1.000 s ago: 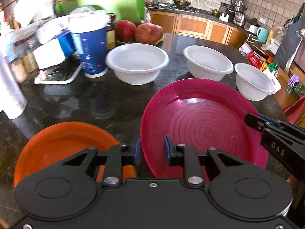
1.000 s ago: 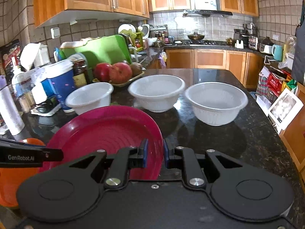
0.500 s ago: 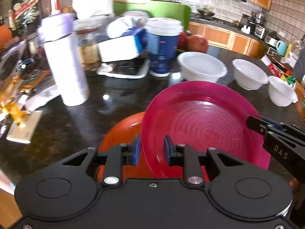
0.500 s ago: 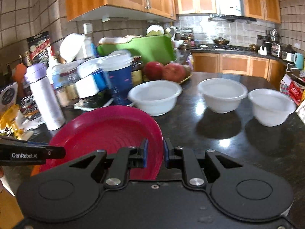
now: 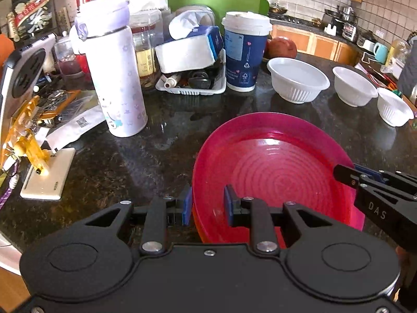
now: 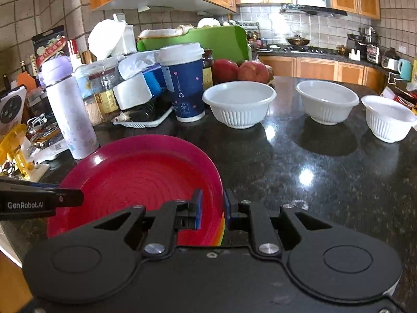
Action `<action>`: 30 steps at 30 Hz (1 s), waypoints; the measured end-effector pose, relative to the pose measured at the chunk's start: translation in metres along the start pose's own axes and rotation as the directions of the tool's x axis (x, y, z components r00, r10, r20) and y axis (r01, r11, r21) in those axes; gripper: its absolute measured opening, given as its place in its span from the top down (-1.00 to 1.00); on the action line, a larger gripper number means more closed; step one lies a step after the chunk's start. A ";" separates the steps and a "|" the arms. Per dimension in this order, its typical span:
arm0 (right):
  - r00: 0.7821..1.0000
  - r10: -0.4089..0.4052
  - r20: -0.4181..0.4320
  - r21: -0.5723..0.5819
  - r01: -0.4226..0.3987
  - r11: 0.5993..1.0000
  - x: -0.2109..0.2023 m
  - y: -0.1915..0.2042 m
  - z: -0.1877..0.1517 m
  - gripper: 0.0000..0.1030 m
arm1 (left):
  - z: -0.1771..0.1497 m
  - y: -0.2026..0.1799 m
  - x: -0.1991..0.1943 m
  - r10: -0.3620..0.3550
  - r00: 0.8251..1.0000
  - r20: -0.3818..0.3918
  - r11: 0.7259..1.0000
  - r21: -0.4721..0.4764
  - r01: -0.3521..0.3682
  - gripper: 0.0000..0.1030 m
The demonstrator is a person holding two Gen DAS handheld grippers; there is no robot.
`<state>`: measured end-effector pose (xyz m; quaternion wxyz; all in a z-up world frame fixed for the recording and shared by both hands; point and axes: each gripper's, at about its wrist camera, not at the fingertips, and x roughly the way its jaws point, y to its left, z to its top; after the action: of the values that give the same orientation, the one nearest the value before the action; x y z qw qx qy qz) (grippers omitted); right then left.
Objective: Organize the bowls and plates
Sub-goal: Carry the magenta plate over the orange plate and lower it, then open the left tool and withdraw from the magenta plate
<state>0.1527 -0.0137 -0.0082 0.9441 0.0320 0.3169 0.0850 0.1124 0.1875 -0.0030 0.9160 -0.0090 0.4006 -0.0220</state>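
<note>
Dark speckled stone table (image 6: 299, 172) fills both views – clutter at far left, bowls at far right. Pink plate (image 5: 273, 172) sits at the near edge, between both claws; an orange plate (image 5: 196, 220) shows as a thin sliver under its near-left rim, so pink lies over orange. Left claw (image 5: 207, 204) is narrowed onto the pink plate's near-left rim, one blue pad outside, one inside. Right claw (image 6: 211, 207) is pinched tight on the plate's near-right rim, gripping it. Whether the plate rests fully on the one below or hangs just above it – cannot tell.

Three white ribbed bowls stand apart in a row across the far right: first bowl (image 6: 239, 103), second bowl (image 6: 327, 104), third bowl (image 6: 388, 121). Left of the first bowl, a blue paper cup (image 6: 183, 80) with white lid; farther left, a tall white bottle (image 5: 114, 78) with purple cap. Red apples (image 6: 241, 71) behind the first bowl.
</note>
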 end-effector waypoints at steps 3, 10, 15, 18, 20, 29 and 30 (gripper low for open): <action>1.000 -0.018 -0.005 0.007 0.018 1.000 0.000 0.001 -0.003 0.64 | -0.001 0.003 0.003 -0.017 1.000 -0.004 1.000 0.010 0.017 0.37; 0.998 -0.058 0.028 0.003 0.058 0.998 -0.002 0.007 -0.004 -0.12 | -0.003 0.003 -0.004 -0.030 0.998 0.063 0.999 0.046 0.027 -0.17; 0.991 -0.107 0.078 -0.002 0.108 0.994 -0.008 0.006 -0.002 -0.34 | -0.002 0.002 -0.010 -0.046 0.994 0.104 0.998 0.056 0.040 -0.38; 0.980 -0.166 0.109 0.002 0.166 0.986 -0.009 0.004 -0.002 -0.37 | 0.000 0.005 -0.013 -0.065 0.991 0.113 0.998 0.032 0.062 -0.47; 0.972 -0.194 0.134 0.010 0.194 0.981 -0.011 0.001 -0.001 -0.37 | 0.002 0.005 -0.015 -0.074 0.991 0.112 0.997 0.018 0.073 -0.57; 0.969 -0.237 0.076 0.284 0.207 0.936 -0.023 -0.041 -0.002 -0.37 | 0.012 -0.008 -0.018 -0.161 0.982 0.102 0.986 0.059 0.155 -0.63; 0.969 -0.244 0.047 0.277 0.222 0.935 -0.023 -0.046 -0.001 -0.36 | 0.013 -0.011 -0.017 -0.165 0.982 0.096 0.985 0.068 0.159 -0.63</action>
<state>0.1410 -0.0629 -0.0005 0.9463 0.1259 0.2887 -0.0729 0.1097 0.1775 0.0187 0.9301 -0.0151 0.3507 -0.1081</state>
